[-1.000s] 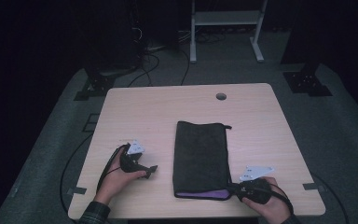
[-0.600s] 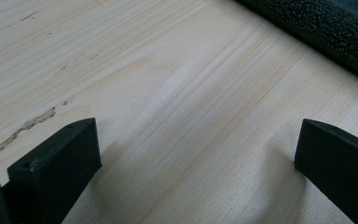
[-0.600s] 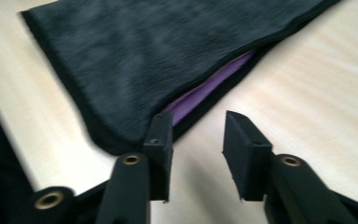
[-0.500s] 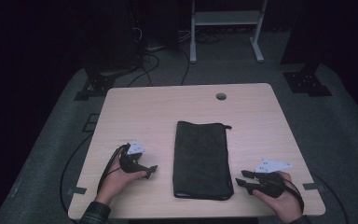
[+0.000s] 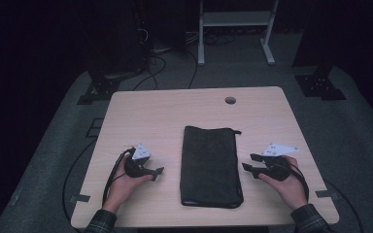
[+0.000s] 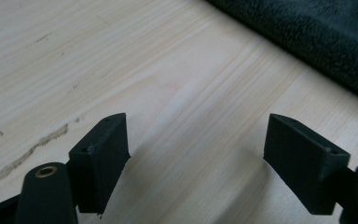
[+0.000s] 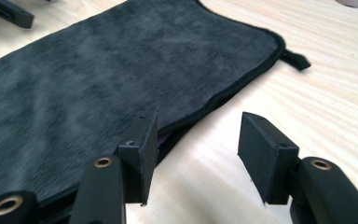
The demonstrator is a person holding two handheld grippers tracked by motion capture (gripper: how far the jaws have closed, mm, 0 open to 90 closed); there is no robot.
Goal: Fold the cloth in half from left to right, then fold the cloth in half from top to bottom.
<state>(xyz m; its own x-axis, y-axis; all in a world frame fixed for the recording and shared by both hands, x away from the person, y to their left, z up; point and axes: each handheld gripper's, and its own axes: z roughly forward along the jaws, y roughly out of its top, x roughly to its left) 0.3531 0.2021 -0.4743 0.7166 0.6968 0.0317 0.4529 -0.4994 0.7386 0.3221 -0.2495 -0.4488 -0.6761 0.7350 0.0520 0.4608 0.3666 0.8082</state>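
Dark folded towel [image 5: 211, 165] flat mid-table [image 5: 175, 107], toward near edge | left hand-held gripper [image 5: 156, 172] released, just closing, nothing between | right hand-held gripper [image 5: 249, 162] released, just opening, apparently clear of towel's edge

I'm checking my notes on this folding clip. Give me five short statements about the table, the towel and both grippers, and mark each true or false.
1. The dark towel lies folded on the wooden table. True.
2. The right gripper is clamped on the towel's edge. False: its jaws stand apart beside the edge, nothing between them; they have just been opening.
3. The left gripper holds nothing. True: only bare wood lies between its jaws.
4. A mug stands beside the towel. False: only the towel lies there.
5. The table has a round hole near its far edge. True.
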